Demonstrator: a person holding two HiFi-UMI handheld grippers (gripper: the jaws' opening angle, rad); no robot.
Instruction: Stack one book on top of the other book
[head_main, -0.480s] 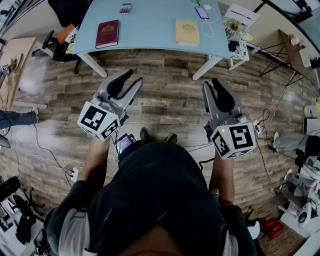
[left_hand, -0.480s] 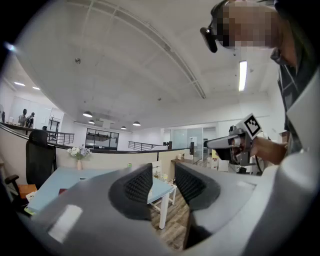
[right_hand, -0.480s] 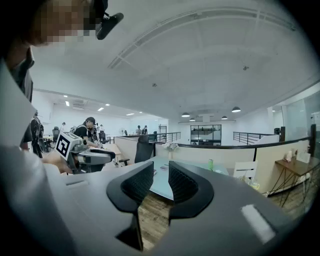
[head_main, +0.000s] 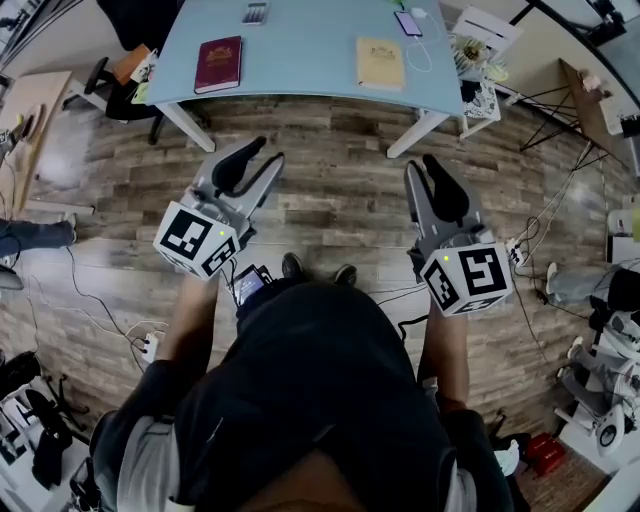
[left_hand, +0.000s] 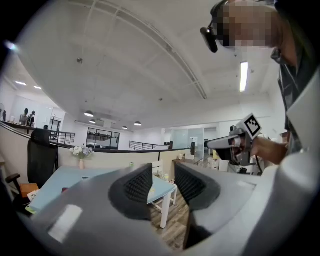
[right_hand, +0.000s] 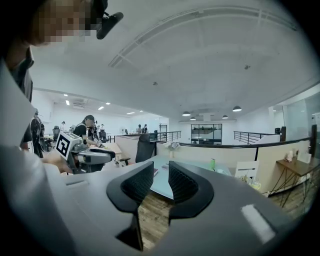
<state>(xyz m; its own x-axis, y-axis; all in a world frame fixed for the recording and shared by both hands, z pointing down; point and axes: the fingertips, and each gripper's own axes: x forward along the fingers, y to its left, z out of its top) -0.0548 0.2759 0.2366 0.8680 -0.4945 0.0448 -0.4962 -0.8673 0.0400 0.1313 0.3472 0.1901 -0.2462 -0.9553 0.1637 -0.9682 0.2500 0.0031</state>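
Holding both grippers short of the table, books apart

Head view: the person stands on a wood floor (head_main: 330, 210) facing a pale blue table (head_main: 300, 50). A dark red book (head_main: 218, 65) lies flat near the table's left end and a tan book (head_main: 380, 63) lies flat toward its right end, well apart from each other. The left gripper (head_main: 265, 152) and right gripper (head_main: 420, 165) hang over the floor, short of the table's near edge, touching neither book.

Left gripper view: its jaws stand a little apart with nothing between them; only the table corner and floor show through the gap.

Right gripper view: its jaws are parted by a narrow gap and hold nothing, with the table beyond them and a black chair (right_hand: 145, 147) behind it.
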